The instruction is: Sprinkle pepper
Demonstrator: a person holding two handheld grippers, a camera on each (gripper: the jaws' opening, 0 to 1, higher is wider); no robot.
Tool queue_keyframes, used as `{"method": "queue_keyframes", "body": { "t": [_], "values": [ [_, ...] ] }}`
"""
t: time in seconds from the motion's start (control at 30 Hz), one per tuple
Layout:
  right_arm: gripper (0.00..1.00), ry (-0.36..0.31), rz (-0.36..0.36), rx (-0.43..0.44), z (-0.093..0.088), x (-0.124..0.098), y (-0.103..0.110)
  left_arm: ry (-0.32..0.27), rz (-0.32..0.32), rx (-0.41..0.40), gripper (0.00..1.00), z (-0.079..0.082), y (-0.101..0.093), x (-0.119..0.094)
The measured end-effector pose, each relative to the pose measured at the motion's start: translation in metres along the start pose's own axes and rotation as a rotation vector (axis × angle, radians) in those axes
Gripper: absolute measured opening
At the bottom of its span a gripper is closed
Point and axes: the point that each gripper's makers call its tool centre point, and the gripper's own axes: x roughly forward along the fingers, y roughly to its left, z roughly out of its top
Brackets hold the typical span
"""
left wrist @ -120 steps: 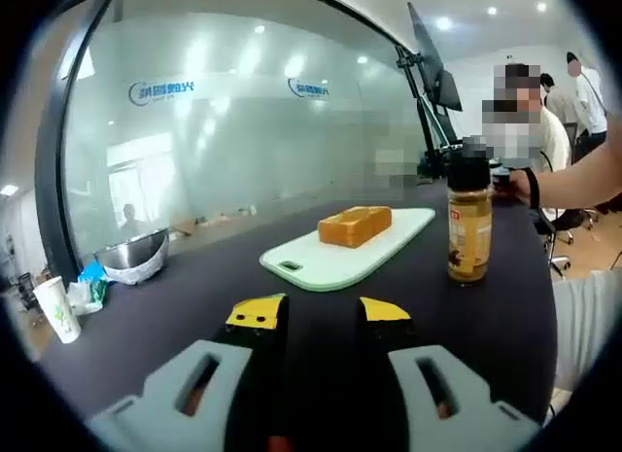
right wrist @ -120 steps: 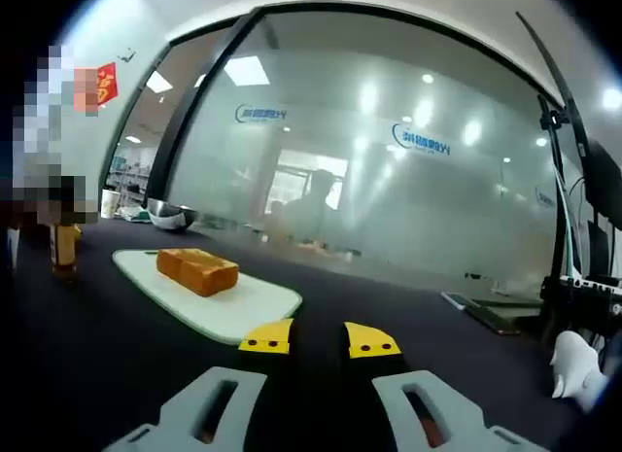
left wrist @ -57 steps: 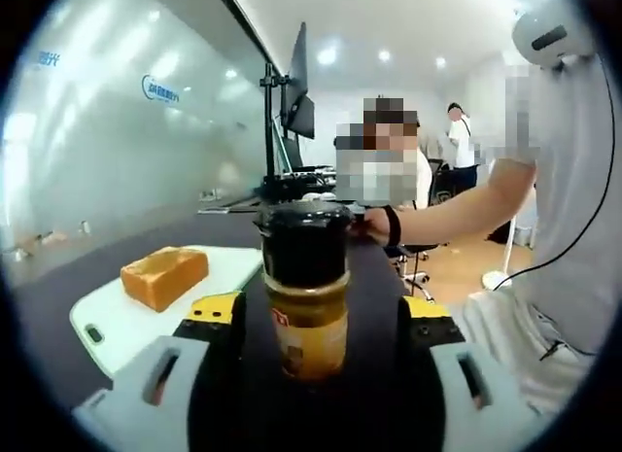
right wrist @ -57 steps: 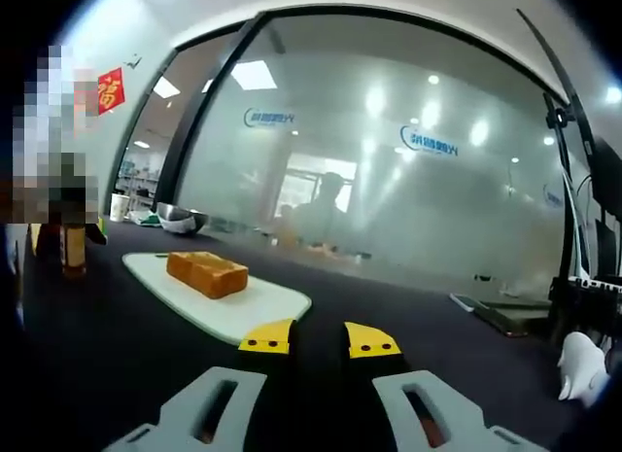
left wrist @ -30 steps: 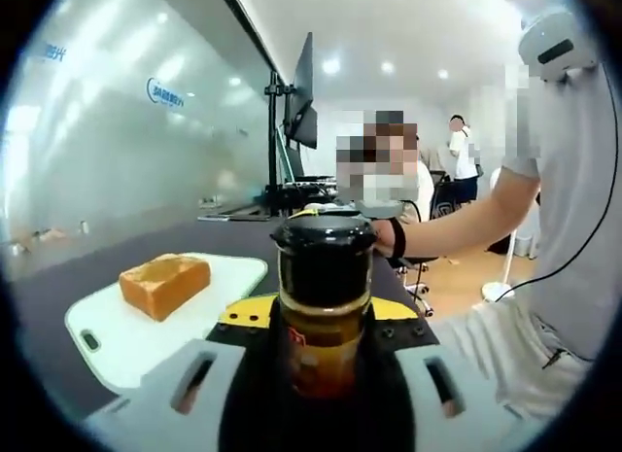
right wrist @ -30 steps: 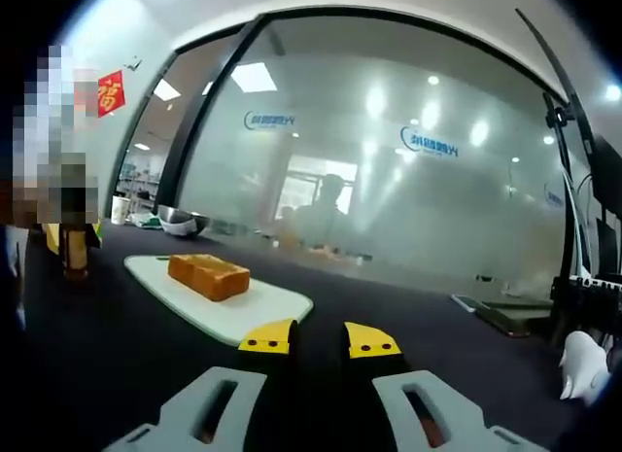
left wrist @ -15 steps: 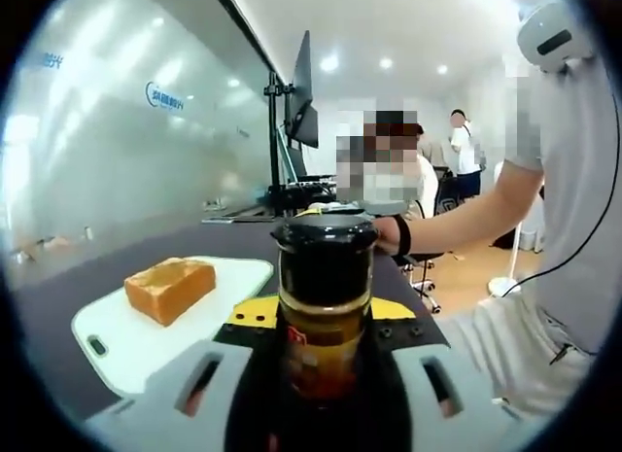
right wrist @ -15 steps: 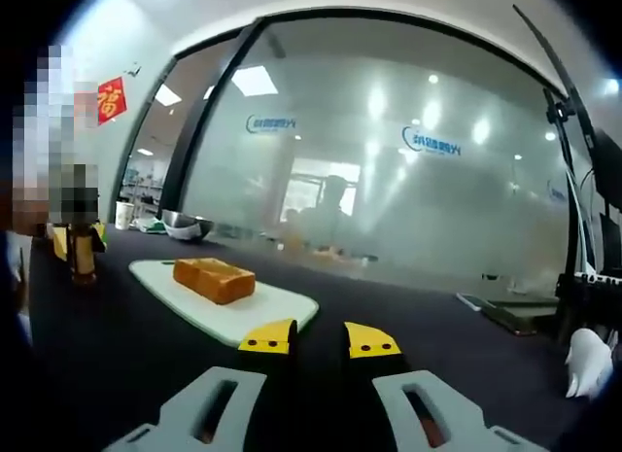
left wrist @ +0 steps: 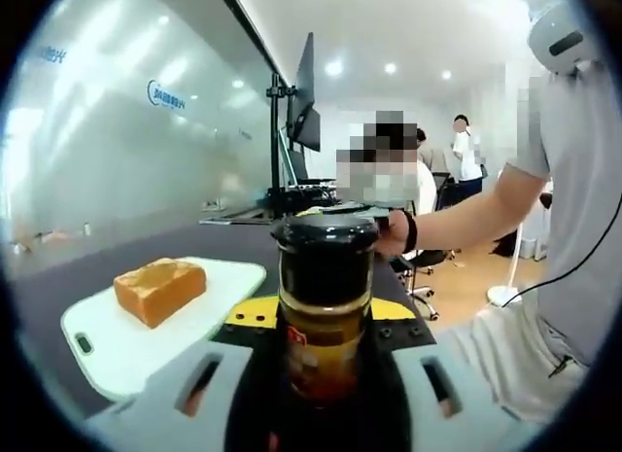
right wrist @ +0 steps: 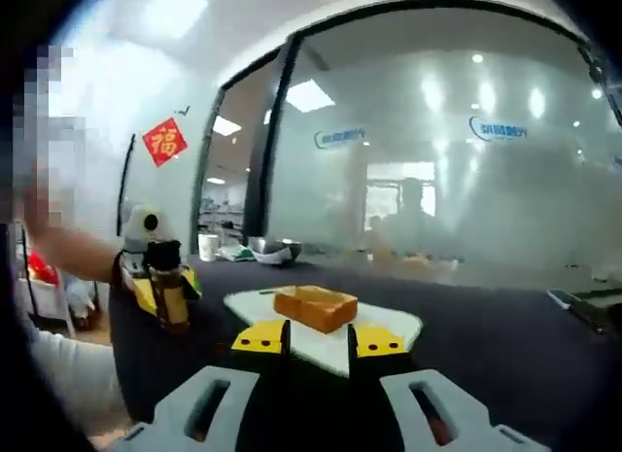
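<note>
The pepper bottle, amber glass with a black cap, stands upright between the jaws of my left gripper, which is shut on it. A block of toast lies on a white cutting board to the left of the bottle. In the right gripper view the same bottle shows at the left, held in the left gripper, with the toast on the board just beyond my right gripper. That gripper has a narrow gap and nothing between its jaws.
The dark table runs along a frosted glass wall. A metal bowl and a paper cup sit at its far end. A monitor on a stand rises behind the board. The person's arm and other people are to the right.
The right gripper view has swung left, so the bottle, left gripper and board now sit nearer its middle. The left gripper keeps its hold on the bottle.
</note>
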Motion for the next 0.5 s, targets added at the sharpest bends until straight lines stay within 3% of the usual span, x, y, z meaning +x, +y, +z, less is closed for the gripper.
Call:
{"method": "queue_keyframes", "body": {
  "t": [0.13, 0.17, 0.23, 0.33, 0.37, 0.47, 0.5],
  "values": [
    [0.33, -0.023, 0.302, 0.006, 0.018, 0.021, 0.089, -0.001, -0.025, -0.009, 0.21, -0.001, -0.004, 0.0],
    [0.33, -0.023, 0.358, -0.003, 0.02, 0.025, 0.106, -0.003, -0.029, -0.015, 0.21, 0.0, -0.003, -0.001],
    [0.33, -0.014, 0.401, -0.037, 0.02, 0.033, 0.124, -0.005, -0.032, -0.018, 0.21, 0.0, -0.003, -0.001],
    [0.43, -0.011, 0.395, -0.054, 0.019, 0.049, 0.129, -0.007, -0.039, -0.014, 0.21, 0.0, -0.004, -0.001],
    [0.48, -0.03, 0.399, -0.021, 0.023, 0.054, 0.128, -0.008, -0.041, -0.014, 0.21, -0.001, -0.004, -0.001],
    [0.48, -0.006, 0.449, 0.073, 0.024, 0.061, 0.133, -0.008, -0.046, -0.01, 0.21, 0.0, -0.005, -0.001],
    [0.48, -0.002, 0.456, 0.043, 0.024, 0.064, 0.135, -0.009, -0.047, -0.012, 0.21, 0.0, -0.004, -0.001]
  ]
}}
